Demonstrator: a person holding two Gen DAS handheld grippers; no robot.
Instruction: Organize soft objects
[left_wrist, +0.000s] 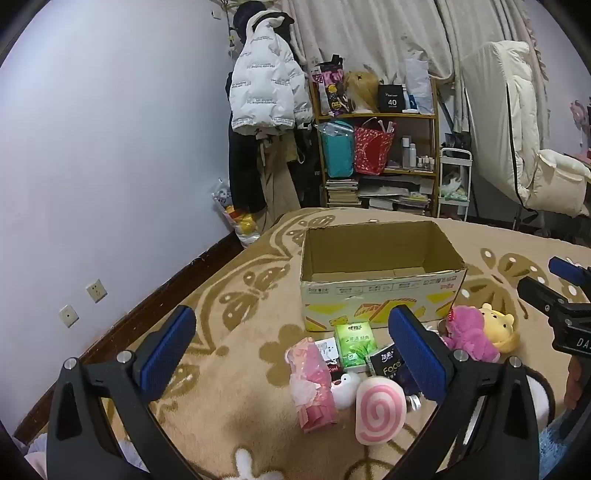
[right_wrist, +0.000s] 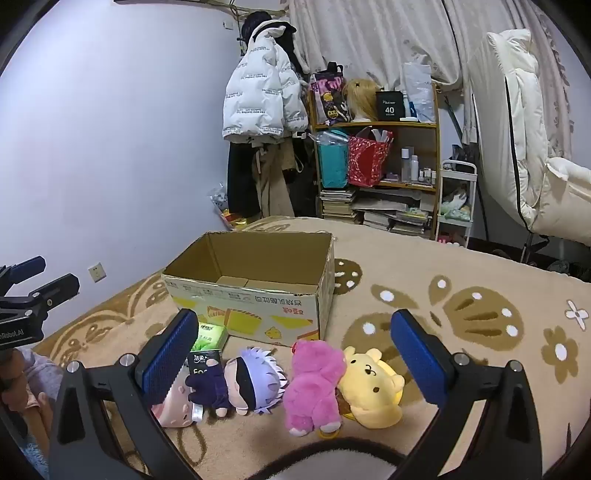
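An empty cardboard box (left_wrist: 380, 295) (right_wrist: 255, 306) stands open on the beige blanket. In front of it lie a pink swirl plush (left_wrist: 380, 413), a pink packet (left_wrist: 312, 384), a green tissue pack (left_wrist: 356, 343) (right_wrist: 212, 334) and a black tissue pack (left_wrist: 388, 363). A pink plush bear (right_wrist: 314, 384) (left_wrist: 469, 334), a yellow plush bear (right_wrist: 373, 387) (left_wrist: 498, 326) and a purple-haired doll (right_wrist: 247, 384) lie further right. My left gripper (left_wrist: 291, 350) hovers open over the packets, holding nothing. My right gripper (right_wrist: 293, 354) hovers open over the plush toys, also holding nothing.
The blanket (right_wrist: 461, 325) covers a bed that runs along a wall (left_wrist: 110, 147) with sockets on the left. Beyond the bed stand a shelf (left_wrist: 376, 147) of bags and books, hanging coats (left_wrist: 262, 99) and a white padded chair (left_wrist: 517, 147).
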